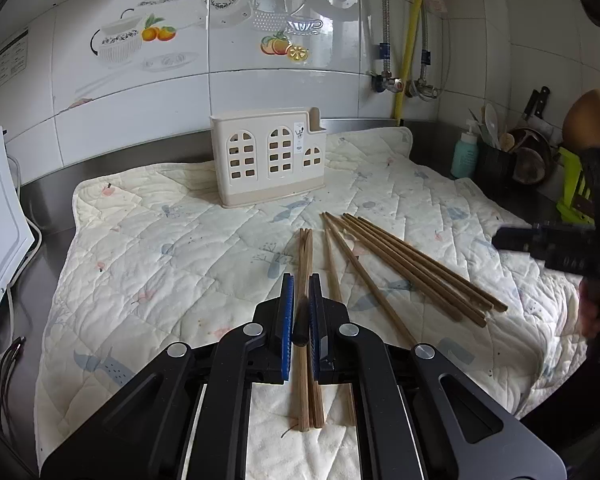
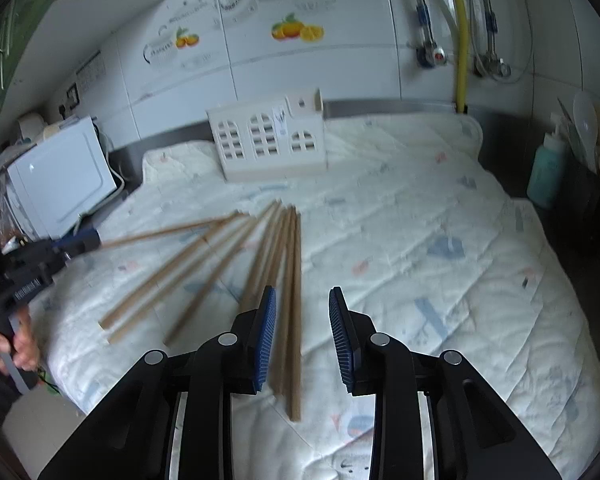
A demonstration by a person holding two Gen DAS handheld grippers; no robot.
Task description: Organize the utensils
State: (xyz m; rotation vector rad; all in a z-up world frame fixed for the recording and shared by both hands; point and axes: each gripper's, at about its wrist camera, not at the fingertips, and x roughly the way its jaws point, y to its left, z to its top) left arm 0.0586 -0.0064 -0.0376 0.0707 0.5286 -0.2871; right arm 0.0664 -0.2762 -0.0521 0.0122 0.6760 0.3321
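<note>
Several brown wooden chopsticks (image 1: 404, 262) lie loose on a quilted mat (image 1: 148, 264). A cream utensil holder (image 1: 268, 156) with arched window cut-outs stands at the mat's back. My left gripper (image 1: 302, 308) is shut on a small bundle of chopsticks (image 1: 305, 248) that point toward the holder. My right gripper (image 2: 302, 334) is open, low over another bundle of chopsticks (image 2: 290, 280) that lies between its blue pads. The holder (image 2: 270, 142) also shows in the right wrist view, and the left gripper (image 2: 76, 246) appears at that view's left edge.
A white appliance (image 2: 64, 176) stands left of the mat. A teal bottle (image 1: 465, 156) and a dark pot of kitchen tools (image 1: 496, 160) stand at the right on the steel counter. Tiled wall, pipes and a yellow hose (image 1: 410, 40) are behind.
</note>
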